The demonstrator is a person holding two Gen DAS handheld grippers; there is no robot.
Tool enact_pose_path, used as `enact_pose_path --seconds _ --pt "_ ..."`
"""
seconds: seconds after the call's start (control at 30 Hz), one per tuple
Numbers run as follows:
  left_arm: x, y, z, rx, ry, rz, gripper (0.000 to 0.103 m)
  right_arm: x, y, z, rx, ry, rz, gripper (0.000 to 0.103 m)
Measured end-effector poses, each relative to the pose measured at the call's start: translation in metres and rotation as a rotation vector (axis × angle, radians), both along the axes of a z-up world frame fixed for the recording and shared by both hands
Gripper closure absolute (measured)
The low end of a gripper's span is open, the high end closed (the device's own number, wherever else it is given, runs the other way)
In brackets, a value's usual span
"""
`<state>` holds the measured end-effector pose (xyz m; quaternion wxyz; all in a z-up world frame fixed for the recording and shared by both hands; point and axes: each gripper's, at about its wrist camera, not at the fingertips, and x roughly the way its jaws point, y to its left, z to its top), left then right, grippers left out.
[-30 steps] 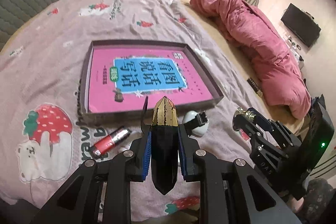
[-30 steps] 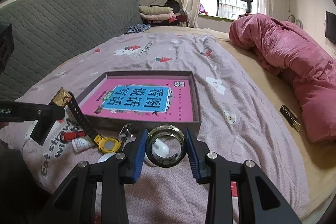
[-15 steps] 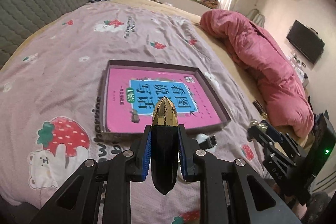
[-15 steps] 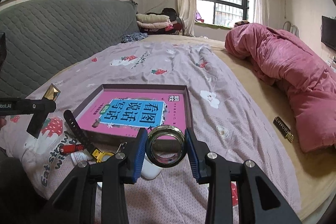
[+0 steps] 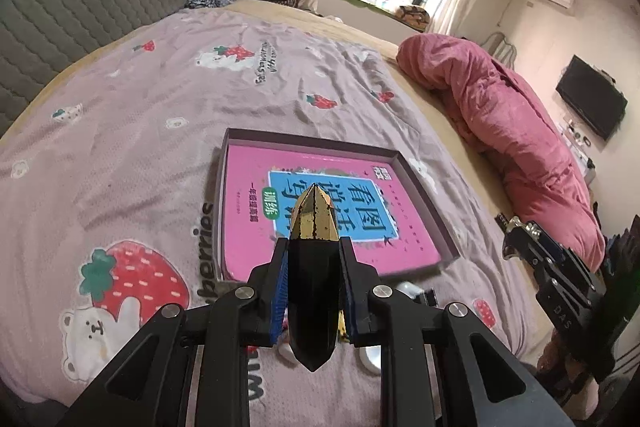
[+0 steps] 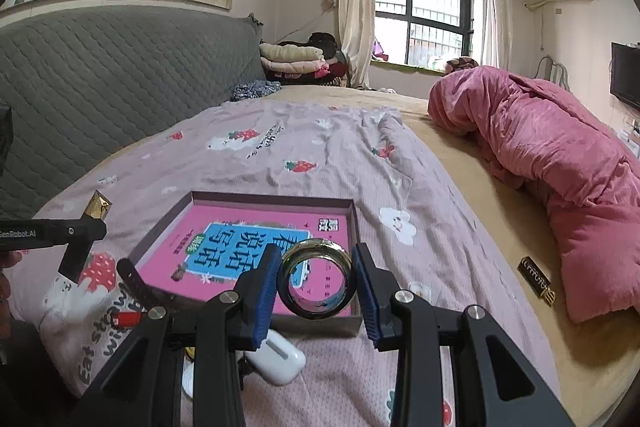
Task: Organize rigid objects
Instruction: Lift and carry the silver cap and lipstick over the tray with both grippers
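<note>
My left gripper (image 5: 313,251) is shut on a black bottle with a gold pointed cap (image 5: 313,223) and holds it above the near edge of a shallow purple tray (image 5: 416,179) with a pink book (image 5: 248,227) in it. My right gripper (image 6: 318,281) is shut on a shiny metal ring (image 6: 319,283) above the tray's near edge (image 6: 352,223). The left gripper and its bottle (image 6: 97,205) show at the left of the right wrist view. The right gripper (image 5: 520,235) shows at the right of the left wrist view.
On the strawberry-print bedsheet (image 6: 320,155) below the grippers lie a white earbud case (image 6: 276,359), a red lighter (image 6: 128,319) and a black watch strap (image 6: 138,283). A pink quilt (image 6: 560,163) lies at the right, a small black-and-gold item (image 6: 536,281) beside it. A grey headboard (image 6: 100,75) stands left.
Both grippers have risen and moved forward over the tray with their objects still held. The small items on the sheet have dropped lower in both views.
</note>
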<state>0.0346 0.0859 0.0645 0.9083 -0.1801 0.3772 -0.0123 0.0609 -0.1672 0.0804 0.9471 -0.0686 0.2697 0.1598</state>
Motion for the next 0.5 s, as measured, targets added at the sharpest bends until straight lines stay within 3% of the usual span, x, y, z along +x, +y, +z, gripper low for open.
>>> enact_pose_path --seconds 0.5 --pt "0.038 0.001 -0.025 -0.004 0.059 -0.007 0.08 0.026 0.016 -0.009 -0.012 0.042 0.034 0.066"
